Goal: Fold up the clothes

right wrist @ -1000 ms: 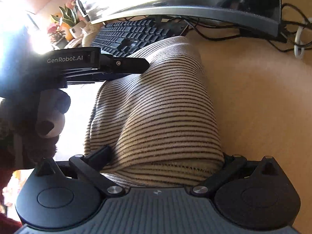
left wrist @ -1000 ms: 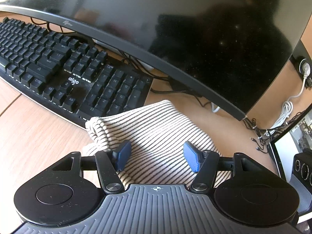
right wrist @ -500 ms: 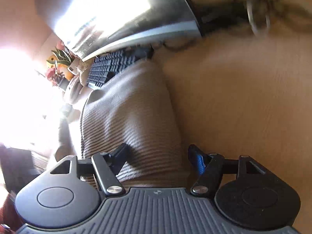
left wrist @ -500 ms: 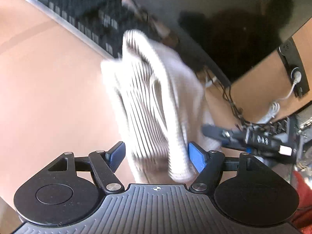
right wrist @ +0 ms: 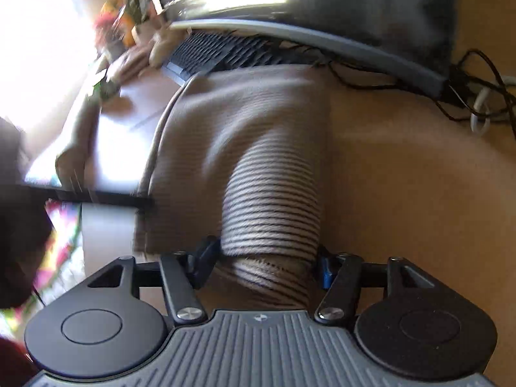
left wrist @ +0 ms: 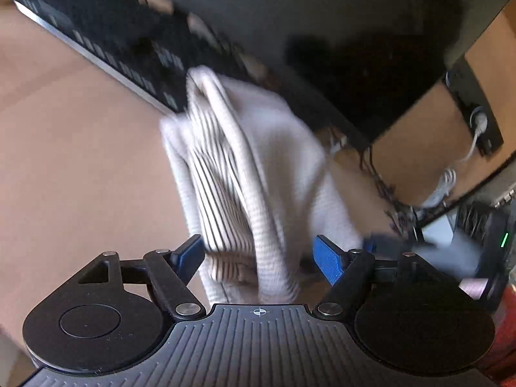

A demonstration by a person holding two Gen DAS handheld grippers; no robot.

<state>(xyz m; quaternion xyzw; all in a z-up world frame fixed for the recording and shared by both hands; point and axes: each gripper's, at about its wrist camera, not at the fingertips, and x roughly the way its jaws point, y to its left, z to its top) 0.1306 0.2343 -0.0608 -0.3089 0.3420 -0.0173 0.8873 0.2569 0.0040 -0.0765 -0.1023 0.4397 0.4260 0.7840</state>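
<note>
Keyboard [left wrist: 129, 48], monitor [left wrist: 354, 32], cables [right wrist: 477, 74], desk [left wrist: 64, 177]

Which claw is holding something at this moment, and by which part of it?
The right claw pinches a bunched fold of the striped garment. The left claw is open, the cloth hanging between its fingers unclamped.

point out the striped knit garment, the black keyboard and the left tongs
cream striped knit garment [right wrist: 271, 206]: right wrist view, on its bunched striped roll
black computer keyboard [left wrist: 129, 42]: left wrist view, on its keys
left tongs [left wrist: 258, 254]: left wrist view, midway between blue tips
</note>
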